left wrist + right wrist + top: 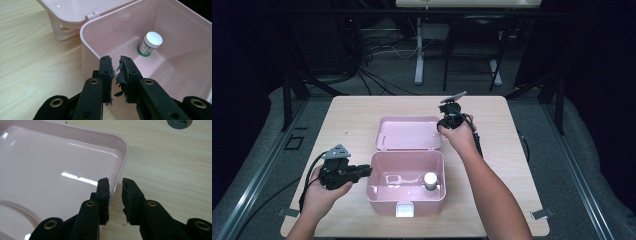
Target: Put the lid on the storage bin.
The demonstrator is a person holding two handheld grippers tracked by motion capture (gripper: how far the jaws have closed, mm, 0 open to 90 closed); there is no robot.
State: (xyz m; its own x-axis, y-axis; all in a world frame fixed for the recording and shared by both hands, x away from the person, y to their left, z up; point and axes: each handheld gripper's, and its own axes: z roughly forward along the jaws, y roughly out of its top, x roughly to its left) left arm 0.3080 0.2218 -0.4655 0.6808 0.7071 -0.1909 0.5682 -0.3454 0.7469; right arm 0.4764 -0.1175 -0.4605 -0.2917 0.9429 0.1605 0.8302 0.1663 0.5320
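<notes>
An open pink box (382, 197) stands near the table's front edge. Its lid (407, 132) lies flat behind it. Inside the box, at its right, a small white-capped bottle (430, 180) (150, 43) stands upright. My left gripper (368, 171) (117, 65) comes in from the left. Its jaws straddle the box's left wall (90, 45) and are closed on it. My right gripper (443, 125) (115, 186) points down at the lid's right edge (122, 157). The rim sits between the jaws against one pad, and bare wood shows beside the other.
The wooden table (512, 150) has free room left and right of the box. A round hole (179, 123) is in the tabletop beyond the lid. A white latch (404, 210) is on the box's front. Cables and table legs lie on the floor beyond.
</notes>
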